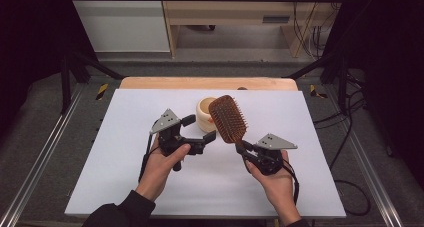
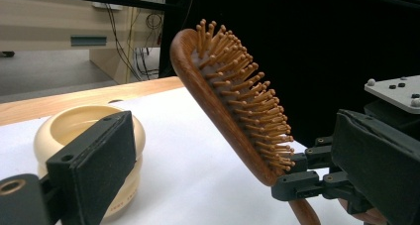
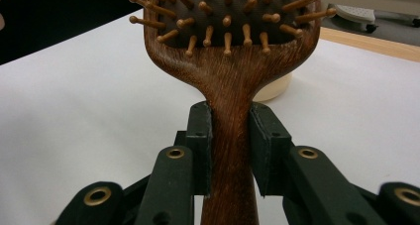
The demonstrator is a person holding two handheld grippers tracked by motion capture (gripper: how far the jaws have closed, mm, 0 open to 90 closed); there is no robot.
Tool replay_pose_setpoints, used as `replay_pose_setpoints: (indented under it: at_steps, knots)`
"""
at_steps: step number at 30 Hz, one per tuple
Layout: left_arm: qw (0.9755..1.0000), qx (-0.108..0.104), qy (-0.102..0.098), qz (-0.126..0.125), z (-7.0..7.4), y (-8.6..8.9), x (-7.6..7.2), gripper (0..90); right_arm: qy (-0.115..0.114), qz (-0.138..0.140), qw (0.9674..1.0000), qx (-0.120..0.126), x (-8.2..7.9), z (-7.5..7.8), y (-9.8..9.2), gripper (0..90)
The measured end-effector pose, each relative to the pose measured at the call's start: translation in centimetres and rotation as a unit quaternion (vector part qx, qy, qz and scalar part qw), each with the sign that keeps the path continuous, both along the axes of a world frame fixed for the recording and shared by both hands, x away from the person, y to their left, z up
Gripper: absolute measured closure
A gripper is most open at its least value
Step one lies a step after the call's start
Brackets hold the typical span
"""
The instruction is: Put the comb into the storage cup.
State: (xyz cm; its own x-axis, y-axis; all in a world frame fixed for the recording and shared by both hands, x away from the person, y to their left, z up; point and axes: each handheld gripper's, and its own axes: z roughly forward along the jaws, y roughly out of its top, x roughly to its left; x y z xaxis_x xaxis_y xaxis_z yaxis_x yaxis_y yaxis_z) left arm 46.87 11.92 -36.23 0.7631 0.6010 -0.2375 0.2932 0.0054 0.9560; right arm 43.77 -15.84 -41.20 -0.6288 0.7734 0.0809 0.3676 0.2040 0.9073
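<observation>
Jaws of the left gripper stand apart, empty, beside the cream bowl on the white table. Right of it the wooden hairbrush is raised, its long axis running from the clamped handle up and away, head tilted left, probably clear of the bowl. The right gripper pinches the handle.

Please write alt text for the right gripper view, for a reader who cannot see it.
A wooden hairbrush stands upright with its handle clamped between the two black pads of the right gripper, bristles facing the camera. Behind it lies a white table surface, and part of a cream-coloured round container shows just past the brush's neck.
</observation>
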Motion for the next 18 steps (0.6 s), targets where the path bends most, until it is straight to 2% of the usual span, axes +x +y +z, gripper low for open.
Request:
replay_pose_setpoints:
  at_steps: [18]
  knots:
    - [0.9999, -0.008, 0.014, 0.003, -0.13, -0.41, 0.16, 3.6, -0.013, 0.018, 0.9997, 0.005, -0.66, 0.11, 0.89, 72.9]
